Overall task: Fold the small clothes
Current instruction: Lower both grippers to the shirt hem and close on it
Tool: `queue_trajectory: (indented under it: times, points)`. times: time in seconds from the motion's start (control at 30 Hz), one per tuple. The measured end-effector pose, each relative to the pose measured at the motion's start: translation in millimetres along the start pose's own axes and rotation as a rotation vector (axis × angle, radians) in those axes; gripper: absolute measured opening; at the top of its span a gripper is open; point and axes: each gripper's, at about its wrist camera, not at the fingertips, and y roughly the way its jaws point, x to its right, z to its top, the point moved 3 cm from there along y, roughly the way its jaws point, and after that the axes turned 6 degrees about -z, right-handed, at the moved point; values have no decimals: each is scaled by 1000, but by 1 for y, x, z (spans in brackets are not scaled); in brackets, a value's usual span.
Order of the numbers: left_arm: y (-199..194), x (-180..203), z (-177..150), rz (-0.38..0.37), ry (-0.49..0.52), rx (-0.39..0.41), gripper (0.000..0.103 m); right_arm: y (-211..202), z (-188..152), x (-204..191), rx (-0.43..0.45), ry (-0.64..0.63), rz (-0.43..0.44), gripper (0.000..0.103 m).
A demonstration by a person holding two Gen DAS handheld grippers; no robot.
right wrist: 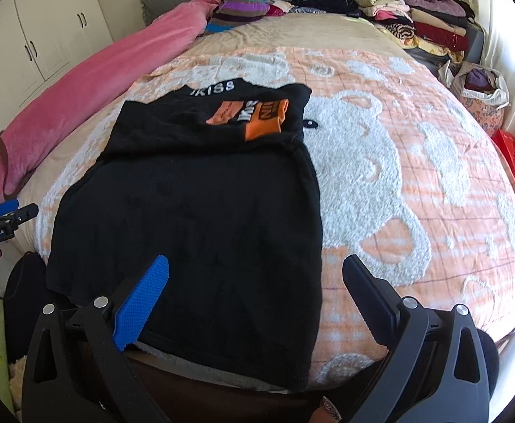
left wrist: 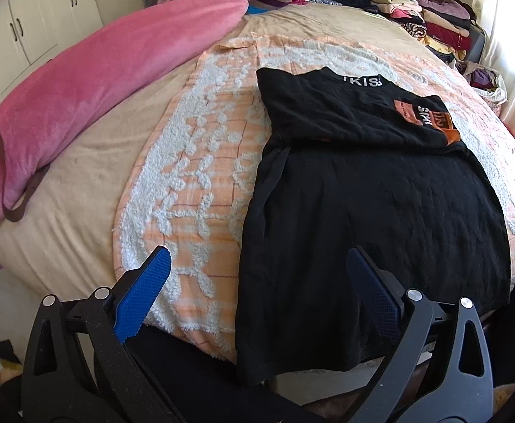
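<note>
A black T-shirt (left wrist: 374, 211), partly folded with its printed upper part turned down, is shown spread on the orange-and-white blanket (left wrist: 194, 162) at the bed's near edge. The left claw (left wrist: 257, 282) and right claw (right wrist: 255, 285) are held apart above that edge, nothing being gripped.
</note>
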Motion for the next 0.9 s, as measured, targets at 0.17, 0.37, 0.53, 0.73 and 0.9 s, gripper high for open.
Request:
queue_trajectory:
  times: [0.17, 0.37, 0.53, 0.73, 0.9]
  points:
    - [12, 0, -7, -10, -6, -35, 93, 11, -7, 1, -43, 6, -27, 98]
    - [34, -3, -16, 24, -14, -107, 93, 42, -20, 10, -178, 36, -72, 98]
    - [53, 4, -25, 59, 10, -179, 93, 64, -27, 16, -275, 63, -89, 98]
    - [59, 14, -28, 5, 22, -198, 93, 78, -33, 4, -341, 20, -2, 94]
    - [63, -6, -30, -1, -68, -218, 93, 63, -27, -12, -268, -59, 52, 58]
